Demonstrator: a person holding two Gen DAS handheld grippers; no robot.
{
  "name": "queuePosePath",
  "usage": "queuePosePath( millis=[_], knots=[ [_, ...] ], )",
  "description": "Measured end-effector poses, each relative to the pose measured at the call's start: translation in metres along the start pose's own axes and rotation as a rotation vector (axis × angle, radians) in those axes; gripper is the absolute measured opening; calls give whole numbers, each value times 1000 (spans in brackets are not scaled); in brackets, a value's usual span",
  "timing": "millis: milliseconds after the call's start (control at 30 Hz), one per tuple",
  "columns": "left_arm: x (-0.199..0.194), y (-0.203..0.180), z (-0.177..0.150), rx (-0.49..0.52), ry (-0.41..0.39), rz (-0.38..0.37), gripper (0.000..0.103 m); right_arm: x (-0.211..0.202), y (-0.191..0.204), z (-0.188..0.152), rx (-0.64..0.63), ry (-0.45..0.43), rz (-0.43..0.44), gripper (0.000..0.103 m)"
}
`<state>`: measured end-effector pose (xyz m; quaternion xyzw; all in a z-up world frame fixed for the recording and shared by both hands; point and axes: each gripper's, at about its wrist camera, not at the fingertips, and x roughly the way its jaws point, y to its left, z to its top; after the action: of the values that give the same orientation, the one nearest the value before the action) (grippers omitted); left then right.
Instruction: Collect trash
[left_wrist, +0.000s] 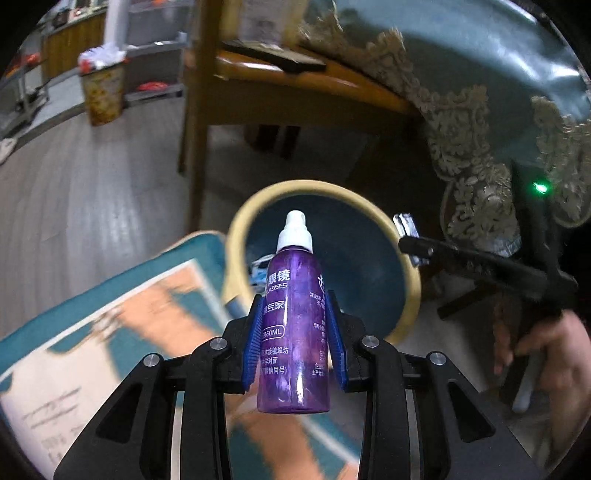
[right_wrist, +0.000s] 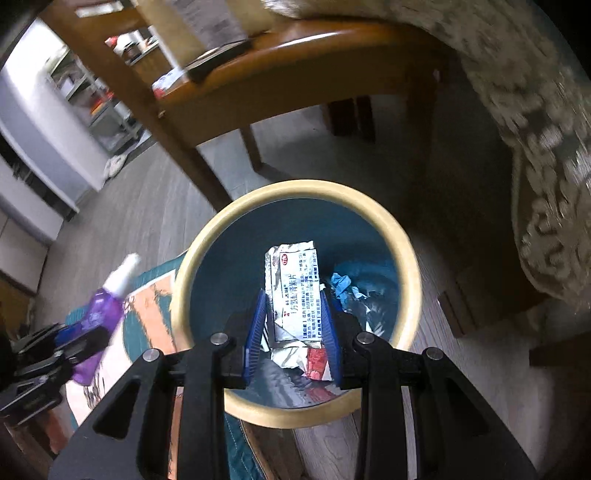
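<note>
My left gripper (left_wrist: 295, 299) is shut on a purple spray bottle (left_wrist: 295, 332) with a white cap, held upright just short of a round bin (left_wrist: 251, 210) with a cream rim and teal inside. Directly over that bin (right_wrist: 306, 186), my right gripper (right_wrist: 293, 295) is shut on a silver foil medicine packet (right_wrist: 293, 273) printed with text. Crumpled blue and foil scraps (right_wrist: 347, 288) lie at the bin's bottom. In the right wrist view, the left gripper (right_wrist: 86, 334) and its bottle (right_wrist: 103, 314) show at the left. The right gripper (left_wrist: 406, 240) with its foil packet (left_wrist: 406, 225) shows at the right of the left wrist view.
A wooden chair (right_wrist: 295, 55) stands just behind the bin, and a lace-edged cloth (left_wrist: 461, 129) hangs at the right. A teal and orange printed mat (left_wrist: 110, 314) lies left of the bin. A second, full bin (left_wrist: 103, 92) stands far back left. A hand (left_wrist: 546, 362) grips the right tool.
</note>
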<state>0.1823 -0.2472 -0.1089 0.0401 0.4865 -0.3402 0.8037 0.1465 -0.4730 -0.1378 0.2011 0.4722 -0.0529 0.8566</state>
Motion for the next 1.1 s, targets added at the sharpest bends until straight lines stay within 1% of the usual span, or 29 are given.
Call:
queuePosePath(
  millis=[67, 167, 200, 233, 267, 300, 333, 467, 533, 700, 767, 867, 967, 1033, 1100],
  knots=[
    [17, -10, 10, 35, 17, 20, 34, 0, -5, 1, 12, -2, 2, 29],
    [29, -26, 21, 121, 6, 42, 34, -3, -10, 1, 28, -13, 4, 29],
    [31, -30, 23, 146, 2, 50, 37, -5, -11, 2, 32, -26, 6, 29],
    [31, -33, 24, 169, -2, 73, 48, -8, -12, 3, 33, -38, 7, 30],
    [31, -34, 24, 177, -4, 88, 53, -10, -8, 2, 31, -47, 5, 40],
    [29, -33, 25, 180, -7, 90, 55, -11, -6, 3, 29, -54, 6, 45],
    [26, -31, 25, 179, -13, 91, 55, -9, -4, 4, 24, -51, 18, 49],
    [2, -22, 18, 152, -33, 82, 55, -5, 3, 4, 5, -19, 13, 49],
    [-12, -20, 12, 143, -40, 85, 55, -12, 7, 4, 3, -18, 9, 49],
    [-61, -24, -11, 138, -79, 90, 55, -47, 26, 4, -45, -70, 19, 49],
    [-86, -26, -28, 156, -99, 96, 55, -64, 34, -3, -74, -93, 32, 49],
    [-118, -29, -56, 180, -113, 107, 56, -81, 48, -14, -105, -91, 46, 49],
    [-141, -26, -87, 191, -124, 133, 64, -99, 62, -26, -126, -112, 68, 49],
    [-151, -17, -110, 174, -141, 165, 75, -103, 75, -38, -162, -117, 66, 50],
    [-150, -8, -121, 127, -110, 167, 76, -105, 88, -55, -214, -88, 53, 52]
  ],
)
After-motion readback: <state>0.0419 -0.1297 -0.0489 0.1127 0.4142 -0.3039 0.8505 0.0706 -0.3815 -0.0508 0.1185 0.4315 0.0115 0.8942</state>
